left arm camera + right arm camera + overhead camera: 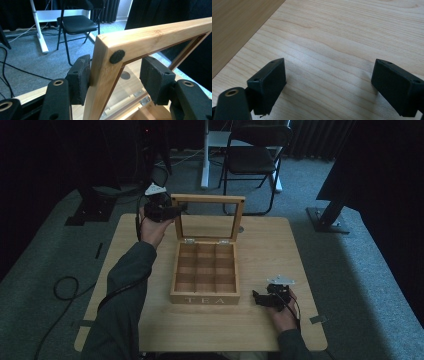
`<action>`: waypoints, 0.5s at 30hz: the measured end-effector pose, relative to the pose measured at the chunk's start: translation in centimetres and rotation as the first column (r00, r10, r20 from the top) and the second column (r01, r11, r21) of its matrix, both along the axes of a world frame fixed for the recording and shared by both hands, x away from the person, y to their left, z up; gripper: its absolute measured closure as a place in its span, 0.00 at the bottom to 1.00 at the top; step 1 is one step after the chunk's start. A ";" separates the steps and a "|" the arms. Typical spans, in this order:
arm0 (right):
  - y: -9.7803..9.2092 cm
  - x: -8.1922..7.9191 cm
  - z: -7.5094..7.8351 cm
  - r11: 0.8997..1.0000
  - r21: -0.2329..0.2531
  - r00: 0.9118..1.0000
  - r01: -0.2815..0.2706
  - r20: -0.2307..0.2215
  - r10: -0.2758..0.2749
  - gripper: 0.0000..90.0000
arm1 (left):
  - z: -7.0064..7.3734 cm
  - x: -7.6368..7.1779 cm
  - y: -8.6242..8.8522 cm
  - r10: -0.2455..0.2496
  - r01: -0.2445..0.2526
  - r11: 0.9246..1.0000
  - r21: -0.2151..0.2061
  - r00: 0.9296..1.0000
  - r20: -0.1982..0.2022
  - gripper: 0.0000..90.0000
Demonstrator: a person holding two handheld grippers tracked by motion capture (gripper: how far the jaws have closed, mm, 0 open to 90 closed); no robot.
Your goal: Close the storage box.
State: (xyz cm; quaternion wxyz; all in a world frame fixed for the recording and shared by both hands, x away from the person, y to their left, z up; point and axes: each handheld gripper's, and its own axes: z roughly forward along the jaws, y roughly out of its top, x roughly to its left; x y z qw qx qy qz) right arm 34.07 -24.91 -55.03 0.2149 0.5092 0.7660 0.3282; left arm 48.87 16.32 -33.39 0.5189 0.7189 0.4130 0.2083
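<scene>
While my left gripper point(176, 210) is raised at the far left corner of the tea box's lid point(207, 198), its jaws stand apart with the lid's wooden frame point(105, 72) passing between them. One pad point(79, 77) presses against the outer face of the frame; the other pad point(156, 78) sits off the wood on the inner, glass side, so I am not clamped on it. A round black felt dot point(117, 56) marks the corner just above my pads. The lid stands upright, hinged at the back of the tea box point(205, 275), which lies below and toward me from that gripper, its nine compartments open to view and the word TEA on its near wall.

My right gripper point(257, 298) rests low on the table point(280, 250), just beside the box's near right corner, pointing toward it. Its jaws are wide apart with bare wood grain point(329, 67) between them and nothing held.
</scene>
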 end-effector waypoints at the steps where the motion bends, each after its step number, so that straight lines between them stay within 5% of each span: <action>1: 0.0 0.0 0.0 1.000 0.000 1.000 0.000 0.000 0.000 0.13 | 0.0 -0.2 0.0 -0.002 0.002 1.000 0.003 1.000 0.001 0.47; 15: 0.0 0.0 0.0 1.000 0.000 1.000 0.000 0.000 0.000 0.13 | -0.8 -4.1 -0.3 -0.020 0.018 0.998 0.056 0.999 0.037 0.43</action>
